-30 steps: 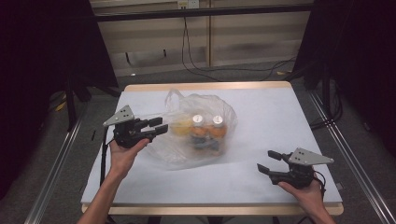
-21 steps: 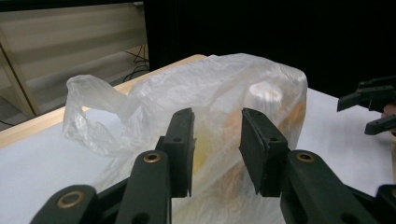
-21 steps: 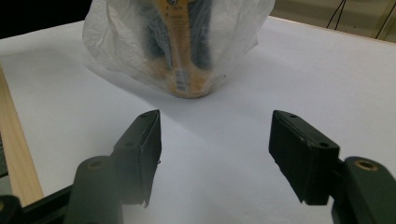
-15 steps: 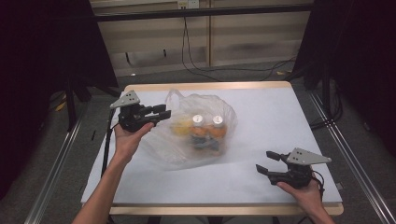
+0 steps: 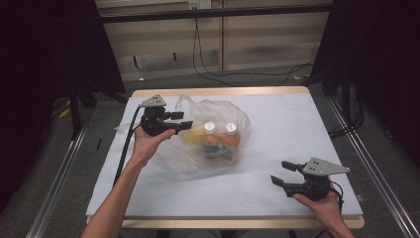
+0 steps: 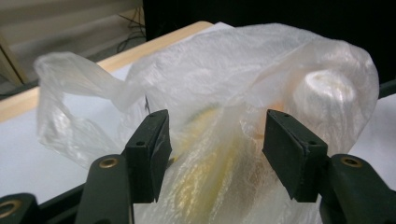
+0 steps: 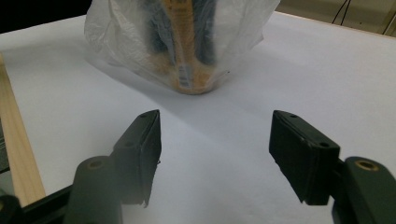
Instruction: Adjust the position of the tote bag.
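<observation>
You are early in the work: the plastic bag (image 5: pixel 213 134) sits mid-counter (image 5: pixel 297 129), bottles (image 5: pixel 220 136) upright inside, caps up, its loose handle trailing toward the far-left corner. Your left tool (image 5: pixel 181 120) has just been opening, film between its pads but ungripped (nothing lifted yet); your right tool (image 5: pixel 283 173) rests spread, well apart.

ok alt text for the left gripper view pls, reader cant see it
A thin clear plastic bag bulges between the left gripper's two open black jaws, which have just been opening. A white bottle cap and something yellow show through the film, and a loop handle sags at left over the white table.
</observation>
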A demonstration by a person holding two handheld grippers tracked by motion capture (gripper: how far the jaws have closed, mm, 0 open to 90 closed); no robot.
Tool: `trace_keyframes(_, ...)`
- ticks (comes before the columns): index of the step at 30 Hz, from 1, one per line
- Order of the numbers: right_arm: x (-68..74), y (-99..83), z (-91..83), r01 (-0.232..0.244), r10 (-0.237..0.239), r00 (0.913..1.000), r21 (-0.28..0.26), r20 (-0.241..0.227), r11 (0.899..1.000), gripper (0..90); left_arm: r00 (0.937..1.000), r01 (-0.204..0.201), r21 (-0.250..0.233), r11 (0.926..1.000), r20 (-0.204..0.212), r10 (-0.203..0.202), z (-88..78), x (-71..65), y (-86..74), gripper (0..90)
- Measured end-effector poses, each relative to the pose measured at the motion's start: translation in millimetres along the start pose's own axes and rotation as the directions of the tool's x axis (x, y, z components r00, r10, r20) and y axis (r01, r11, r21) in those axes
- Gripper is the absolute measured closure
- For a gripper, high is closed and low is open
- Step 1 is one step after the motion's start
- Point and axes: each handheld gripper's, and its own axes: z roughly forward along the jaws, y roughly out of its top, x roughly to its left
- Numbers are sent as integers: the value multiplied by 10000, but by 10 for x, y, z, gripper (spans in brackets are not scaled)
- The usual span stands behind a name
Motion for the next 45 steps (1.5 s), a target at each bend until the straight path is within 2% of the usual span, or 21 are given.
trace_keyframes(1, 2, 0, 0, -6, 6, 10000, 6, -7, 10000, 345, 9996, -176, 251, 9995, -236, 182, 14, -8, 0, 421)
trace_keyframes(2, 3, 0, 0, 2, -2, 10000, 13, -8, 10000, 345, 9996, -209, 356, 9991, -202, 216, 23, -10, -5, 442)
trace_keyframes(3, 4, 0, 0, 3, -3, 10000, 15, -3, 10000, 345, 9998, -206, 332, 9992, 46, 204, 33, -4, -18, 501)
trace_keyframes(5, 7, 1, -1, -3, 3, 10000, 12, 6, 10000, 345, 9995, -297, 421, 9987, -44, 299, 43, -15, -35, 614)
trace_keyframes(6, 7, 1, -2, -8, 8, 10000, 13, 7, 10000, 345, 9991, -410, 368, 9985, 151, 405, 45, -17, -48, 693)
trace_keyframes(8, 5, 0, -1, -5, 5, 10000, 20, 0, 10000, 344, 9988, -483, 392, 9981, 130, 478, 47, -36, -79, 808)
trace_keyframes(10, 2, 0, 3, 14, -14, 10000, 22, -5, 10000, 344, 9989, -440, 217, 9988, 172, 437, 38, -35, -112, 889)
trace_keyframes(14, -5, 5, 7, -12, 12, 10000, 63, 43, 10000, 344, 9994, -282, -221, 9994, 187, 286, -16, -49, -100, 900)
trace_keyframes(17, -14, 23, 4, -78, 78, 10000, -32, 12, 10000, 344, 9990, -186, -829, 9964, 385, 219, -84, -93, -54, 900)
trace_keyframes(19, -6, 48, -2, -143, 143, 9999, -115, -1, 9998, 345, 9992, -190, -1069, 9941, 331, 226, -127, -142, -39, 900)
trace_keyframes(28, -6, 228, -25, -140, 138, 9999, -471, -59, 9988, 385, 9956, -487, -1969, 9792, 691, 634, -214, -365, 36, 900)
trace_keyframes(35, -54, 448, -23, -130, 106, 9996, -886, -275, 9960, 439, 9927, -720, -2164, 9736, 793, 911, -227, -500, 71, 900)
trace_keyframes(41, -31, 718, 31, 187, -238, 9988, -1198, -419, 9926, 477, 9867, -1048, -2282, 9680, 977, 1298, -181, -656, 97, 900)
trace_keyframes(45, -25, 931, 71, 372, -455, 9977, -1556, -501, 9871, 495, 9847, -1085, -2323, 9666, 1082, 1365, -146, -718, 125, 900)
